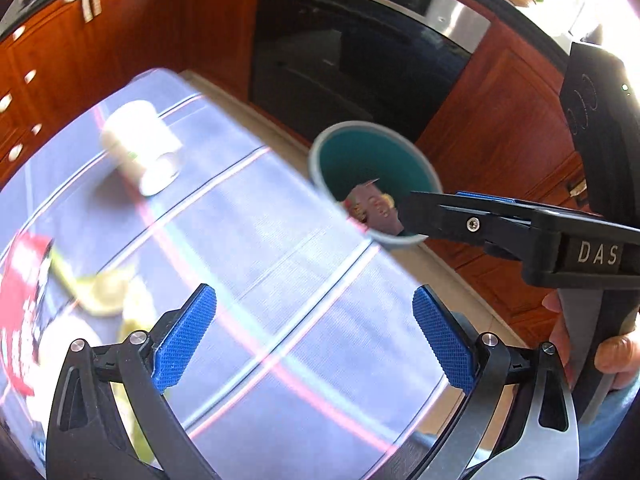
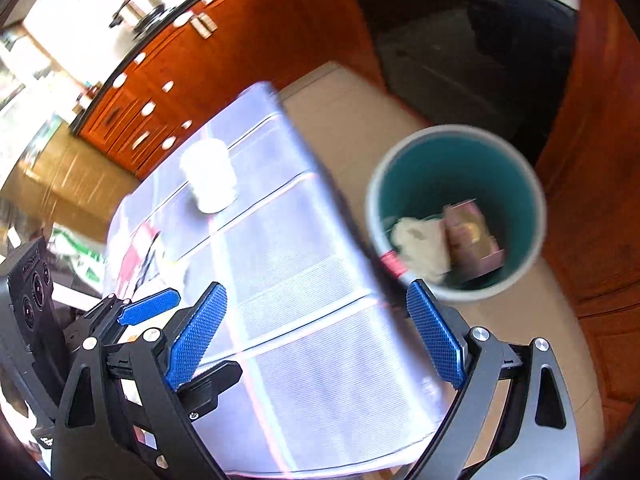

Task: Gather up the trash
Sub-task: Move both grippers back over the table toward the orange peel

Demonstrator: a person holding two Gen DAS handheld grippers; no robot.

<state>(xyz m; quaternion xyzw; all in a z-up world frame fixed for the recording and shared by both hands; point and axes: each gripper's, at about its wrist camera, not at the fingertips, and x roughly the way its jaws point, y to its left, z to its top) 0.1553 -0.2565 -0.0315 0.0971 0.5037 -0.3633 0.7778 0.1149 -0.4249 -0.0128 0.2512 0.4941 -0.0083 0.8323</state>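
The white cup (image 1: 140,146) lies tipped on its side on the checked cloth of the worktop (image 1: 280,280), well ahead of my left jaws and off to their left. Nearer me on that side sit a red wrapper (image 1: 22,300) and some yellow-green scraps (image 1: 104,288), close beside the left pad but not between the pads. The bin (image 2: 456,212), teal inside, stands on the floor just off the worktop's edge, with a crumpled white wad (image 2: 420,244) and a brownish packet (image 2: 472,236) already in it.

My left gripper (image 1: 316,340) has its jaws wide apart with nothing but cloth showing between them. My right gripper (image 2: 320,336) stands just as wide and empty, its right pad overlapping the bin's rim in the right wrist view.

The risks, as I judge them: the cup lies on its round side and could roll off if I nudge it with one pad instead of straddling it. The scraps are thin and flat, so my jaws could pinch the cloth with them and drag it, shifting everything. My two grippers hang close together near the bin, so they may knock each other. Both views are blurred, so my aim at small pieces is uncertain.
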